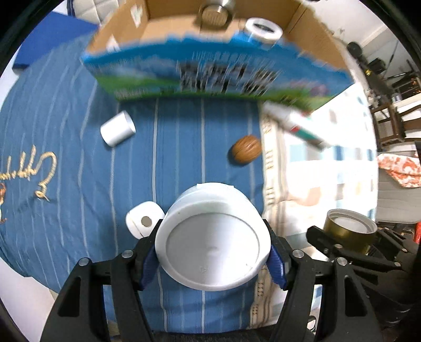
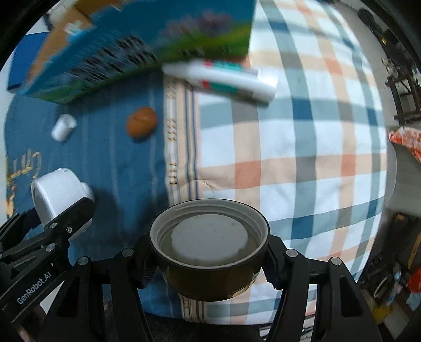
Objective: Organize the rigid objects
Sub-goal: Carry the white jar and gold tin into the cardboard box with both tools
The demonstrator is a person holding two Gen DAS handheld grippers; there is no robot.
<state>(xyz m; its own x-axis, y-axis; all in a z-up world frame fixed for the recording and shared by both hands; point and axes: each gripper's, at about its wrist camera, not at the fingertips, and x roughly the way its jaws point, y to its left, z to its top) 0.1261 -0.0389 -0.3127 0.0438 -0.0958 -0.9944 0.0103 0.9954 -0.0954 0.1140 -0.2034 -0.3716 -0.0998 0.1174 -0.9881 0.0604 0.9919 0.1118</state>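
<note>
My left gripper (image 1: 213,259) is shut on a white plastic jar (image 1: 213,236), held above the blue striped cloth; it also shows in the right wrist view (image 2: 56,197). My right gripper (image 2: 210,260) is shut on a gold lid (image 2: 210,247), open side up; the lid also shows in the left wrist view (image 1: 347,231). An open cardboard box (image 1: 210,65) with a blue-green printed side stands ahead (image 2: 131,44). On the cloth lie a walnut (image 1: 246,150), a small white cylinder (image 1: 117,128), a white tube (image 2: 221,79) and a small white cap (image 1: 143,219).
Inside the box are a white tape roll (image 1: 263,29) and a metal object (image 1: 215,13). A plaid cloth (image 2: 302,157) covers the right side of the surface. Furniture and clutter stand at the far right (image 1: 389,105).
</note>
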